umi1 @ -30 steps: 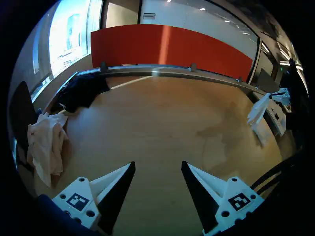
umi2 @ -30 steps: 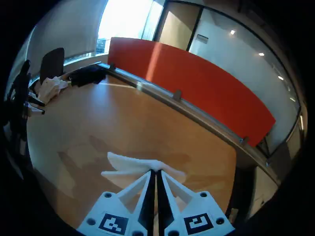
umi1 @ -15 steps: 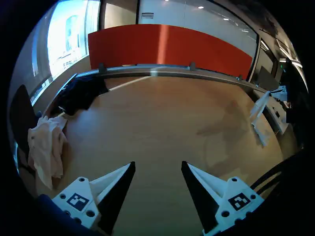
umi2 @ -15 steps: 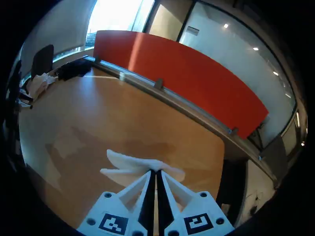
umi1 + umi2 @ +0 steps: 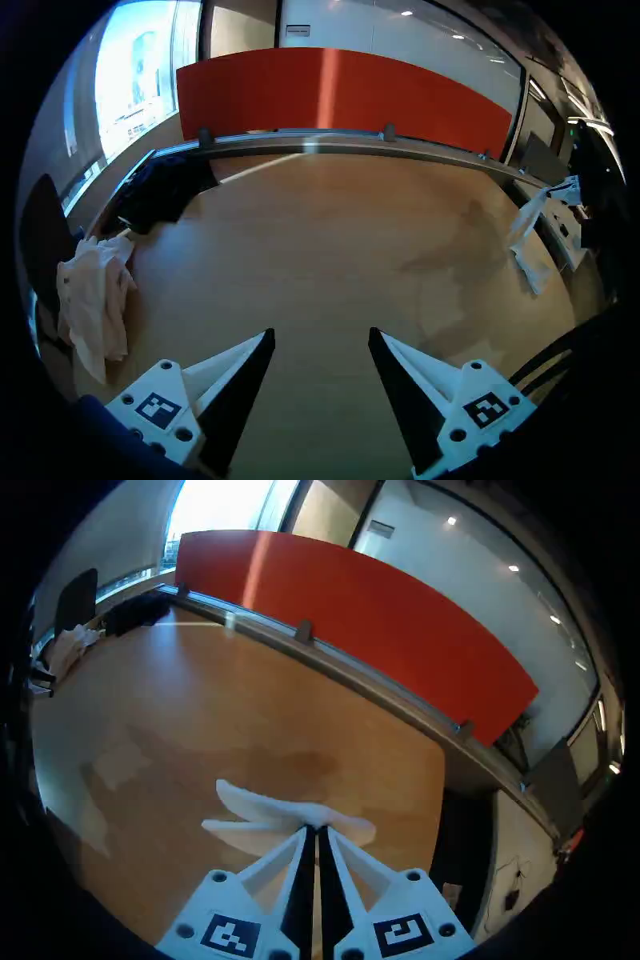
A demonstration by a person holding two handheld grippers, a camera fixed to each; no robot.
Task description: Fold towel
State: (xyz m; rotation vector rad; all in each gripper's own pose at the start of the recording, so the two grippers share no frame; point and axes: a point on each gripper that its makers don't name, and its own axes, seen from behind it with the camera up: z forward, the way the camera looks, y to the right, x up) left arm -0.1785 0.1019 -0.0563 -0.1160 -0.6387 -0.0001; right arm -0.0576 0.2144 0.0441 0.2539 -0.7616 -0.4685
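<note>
The right gripper has its two black fingers pressed together with a hair-thin slit between them, and a white towel is pinched at their tips. Seen close in the right gripper view, the towel fans out from the tips in soft, flat folds, two pointing left and one rounded lobe to the right. It hangs over the near right part of a wooden table.

The left gripper stands wide open with nothing between its fingers, only bare table beneath the gap. Its fingers are black wedges on white plastic bodies with square printed markers.

The left gripper view gives the towel from afar, a long limp strip hanging at the table's right edge. Whether its lower end touches the wood I cannot tell. The right gripper view looks past that edge to a dark floor and a pale wall.

The table is smooth, honey-coloured wood with a dull sheen and patches of shadow. A grey metal rail runs along its far edge, and a flat red panel rises behind it. At the far left corner lies a dark crumpled cloth. Nearer, a pale wrinkled cloth droops over the table's left edge beside a dark chair back.
</note>
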